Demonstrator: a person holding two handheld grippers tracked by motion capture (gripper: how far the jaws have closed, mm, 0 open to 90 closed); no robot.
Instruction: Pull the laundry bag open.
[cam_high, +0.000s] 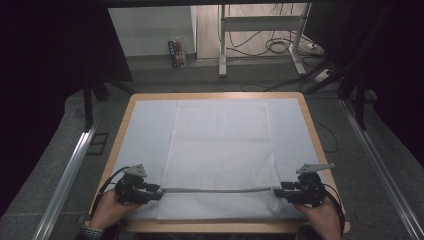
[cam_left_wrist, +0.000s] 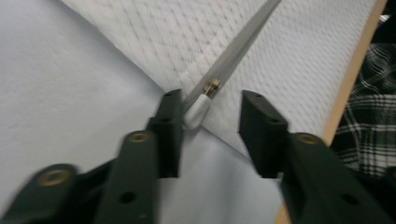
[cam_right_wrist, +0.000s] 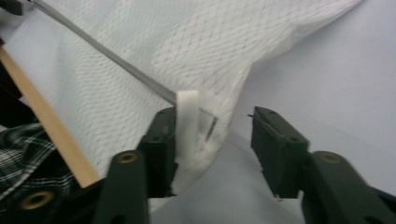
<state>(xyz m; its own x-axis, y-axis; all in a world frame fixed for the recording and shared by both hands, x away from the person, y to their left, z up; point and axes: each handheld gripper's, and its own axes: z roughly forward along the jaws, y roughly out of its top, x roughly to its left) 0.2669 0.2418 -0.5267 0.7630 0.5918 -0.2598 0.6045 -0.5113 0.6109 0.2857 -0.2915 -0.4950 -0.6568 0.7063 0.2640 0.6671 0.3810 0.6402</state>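
Slippage is the main risk here. A white mesh bag (cam_high: 220, 155) lies flat on the pale blue table cover (cam_high: 145, 135), its zipper (cam_high: 217, 190) stretched along the near edge between the two grippers. In the left gripper view the left gripper (cam_left_wrist: 210, 116) is spread, with the zipper's end cap (cam_left_wrist: 198, 112) resting against one jaw and nothing pinched. In the right gripper view the right gripper (cam_right_wrist: 212, 135) is likewise spread, and a white fabric tab (cam_right_wrist: 187, 126) is merely touched by one jaw. If either claw were closed off-centre, the tab or cap could be missed and the mesh bunched or dragged toward the table's wooden edge (cam_high: 320, 145).
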